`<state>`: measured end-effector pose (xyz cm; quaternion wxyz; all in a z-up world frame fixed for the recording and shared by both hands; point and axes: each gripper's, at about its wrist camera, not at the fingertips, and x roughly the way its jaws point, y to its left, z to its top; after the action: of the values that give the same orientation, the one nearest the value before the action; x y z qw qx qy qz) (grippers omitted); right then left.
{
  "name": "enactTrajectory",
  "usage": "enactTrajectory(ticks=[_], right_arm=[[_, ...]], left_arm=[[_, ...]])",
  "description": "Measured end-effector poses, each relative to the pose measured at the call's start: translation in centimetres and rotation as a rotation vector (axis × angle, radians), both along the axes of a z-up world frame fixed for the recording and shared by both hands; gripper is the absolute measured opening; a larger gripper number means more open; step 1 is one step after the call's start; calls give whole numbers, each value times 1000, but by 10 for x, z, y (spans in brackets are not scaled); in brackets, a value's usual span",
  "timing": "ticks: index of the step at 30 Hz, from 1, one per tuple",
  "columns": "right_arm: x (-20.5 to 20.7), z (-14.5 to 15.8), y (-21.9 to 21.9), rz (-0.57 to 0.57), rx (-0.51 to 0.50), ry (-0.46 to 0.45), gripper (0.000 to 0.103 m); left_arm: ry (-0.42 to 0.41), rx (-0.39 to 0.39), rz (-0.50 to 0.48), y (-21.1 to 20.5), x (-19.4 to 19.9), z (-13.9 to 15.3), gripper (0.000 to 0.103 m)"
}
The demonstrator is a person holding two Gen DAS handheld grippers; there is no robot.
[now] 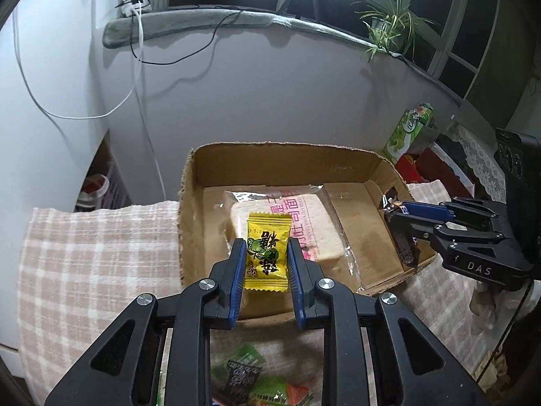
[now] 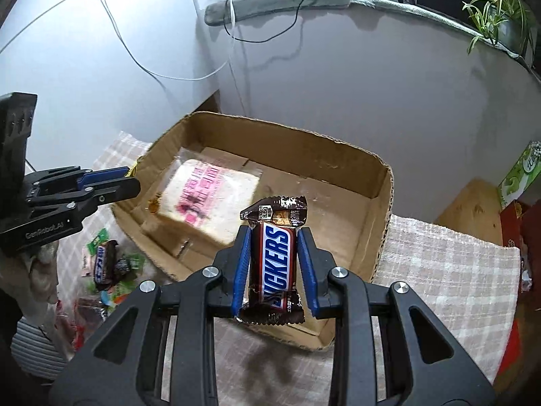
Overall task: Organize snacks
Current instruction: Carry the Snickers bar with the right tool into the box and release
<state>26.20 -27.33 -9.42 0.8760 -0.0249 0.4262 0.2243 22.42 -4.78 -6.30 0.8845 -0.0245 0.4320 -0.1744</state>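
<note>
Checked cloth (image 1: 94, 247) in pink and white covers our work surface, which stands against a pale wall under a dark window. On it sits an open cardboard box (image 1: 203, 169), and inside, toward its left half, lies a packet of sliced bread (image 1: 318, 223) with pink print.

We hold two snacks at the box. Our left gripper (image 1: 267, 253) has its blue pads clamped on a yellow candy (image 1: 267, 250), pinching the wrapper by its two long edges, over the near wall of the box with the bread beyond it. Our right gripper (image 2: 274, 257) is clamped on a Snickers bar (image 2: 275, 260), upright between the pads with crimped ends poking out above and below; in the left view that gripper comes in over the box's right wall, and in the right view the bar hangs above the near right part of the box floor.

Loose sweets (image 2: 108, 264) in green, brown and orange wrappers lie on the cloth just near the box, on its left side. Farther out, a green carton (image 1: 409, 128) stands to the right beyond the box, a potted plant (image 1: 389, 23) sits on the sill, and white and black cables (image 1: 138, 34) trail down the wall at the far left.
</note>
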Motion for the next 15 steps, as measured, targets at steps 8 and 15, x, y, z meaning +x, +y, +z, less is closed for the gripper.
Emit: enactTrajectory(ticks=[8,15], right_arm=[[3,-5,4,2,-25,1,29],[-3,5,5,-14,-41,-56,70]], left_arm=[[14,11,-14,-8,5,-4,24],[-3,36,-3,-9,0,1,69]])
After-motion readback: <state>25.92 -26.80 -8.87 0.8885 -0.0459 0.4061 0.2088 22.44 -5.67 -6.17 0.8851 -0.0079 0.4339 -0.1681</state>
